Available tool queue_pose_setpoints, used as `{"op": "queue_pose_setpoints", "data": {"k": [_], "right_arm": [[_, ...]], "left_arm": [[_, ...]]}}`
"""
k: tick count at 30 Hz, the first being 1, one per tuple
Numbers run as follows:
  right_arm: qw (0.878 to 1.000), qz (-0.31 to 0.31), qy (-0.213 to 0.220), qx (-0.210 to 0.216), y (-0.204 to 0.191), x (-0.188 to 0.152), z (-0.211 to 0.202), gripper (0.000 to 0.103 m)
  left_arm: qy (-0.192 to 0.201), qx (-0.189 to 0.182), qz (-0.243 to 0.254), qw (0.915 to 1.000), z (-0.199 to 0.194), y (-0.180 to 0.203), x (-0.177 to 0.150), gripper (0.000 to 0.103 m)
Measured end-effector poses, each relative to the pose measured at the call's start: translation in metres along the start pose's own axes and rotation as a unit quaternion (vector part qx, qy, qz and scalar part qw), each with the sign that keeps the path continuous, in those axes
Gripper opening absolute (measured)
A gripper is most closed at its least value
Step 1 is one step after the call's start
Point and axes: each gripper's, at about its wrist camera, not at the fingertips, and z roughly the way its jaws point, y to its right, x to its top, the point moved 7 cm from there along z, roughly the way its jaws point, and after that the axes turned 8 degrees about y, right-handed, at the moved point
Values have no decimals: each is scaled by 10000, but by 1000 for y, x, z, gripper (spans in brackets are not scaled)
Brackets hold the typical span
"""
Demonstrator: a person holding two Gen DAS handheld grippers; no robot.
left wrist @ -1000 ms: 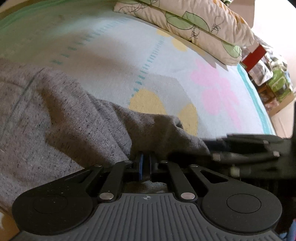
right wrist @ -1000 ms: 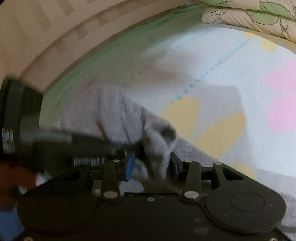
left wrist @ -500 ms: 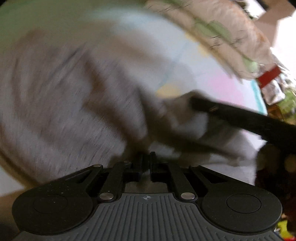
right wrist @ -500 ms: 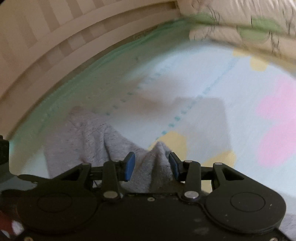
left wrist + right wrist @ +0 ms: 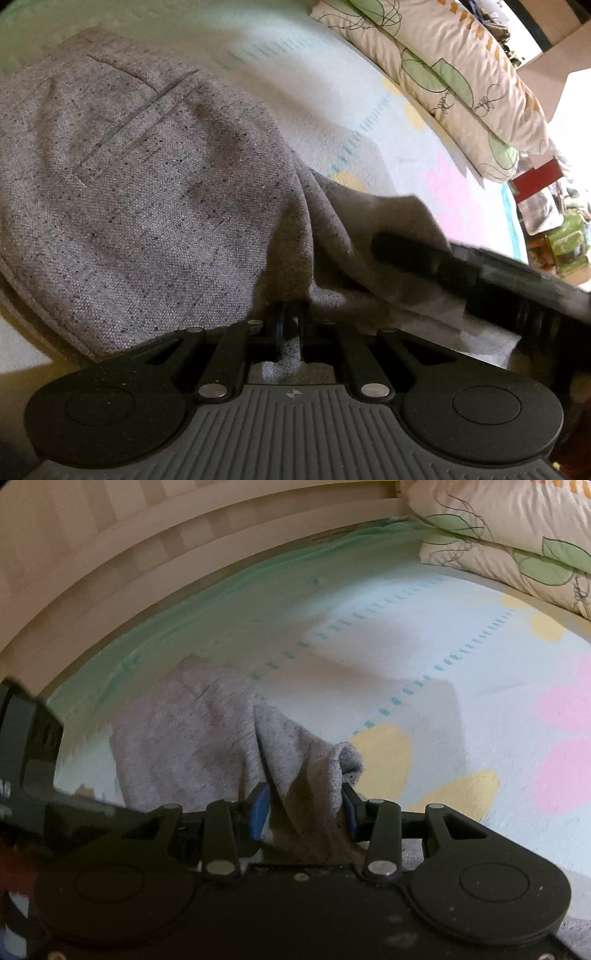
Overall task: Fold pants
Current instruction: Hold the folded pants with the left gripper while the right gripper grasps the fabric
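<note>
While both grippers pinch pants (image 5: 155, 192), nothing reads.

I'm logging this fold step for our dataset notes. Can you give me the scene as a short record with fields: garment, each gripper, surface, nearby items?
garment: grey pants, partly bunched, a slit pocket visible on the upper face
left gripper: shut on a pinch of the pants fabric
right gripper: blue pads clamped on a thick bunch of the pants
surface: bed sheet with pastel pink and yellow shapes and teal dashed lines
nearby items: leaf-print pillows at the far edge
fold status: in progress, fabric lifted by both grippers
</note>
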Motion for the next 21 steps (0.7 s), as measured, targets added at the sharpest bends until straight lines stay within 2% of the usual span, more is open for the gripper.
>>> {"op": "queue_pose_setpoints", "data": {"k": [4,8,13,15,17,21], "right_arm": [[9991,147,340,-215,3,16,-2,44],[9987,42,424,-290,-3,19,-5,44],[9999,74,95,-69,-7,3,-2,44],[9995,322,14,26,-2,1,3,44],[9964,837,13,157,9,6,9,44],[9844,1731,75,301,32,16,24,44]], "left_arm": [[26,22,58,10000,0,2,-1,7],[43,32,76,10000,2,5,-1,7],[52,31,85,9999,3,5,-2,7],[57,35,94,9999,3,5,-2,7],[63,42,118,9999,3,6,-2,7],[76,63,182,9998,4,7,-2,7]]}}
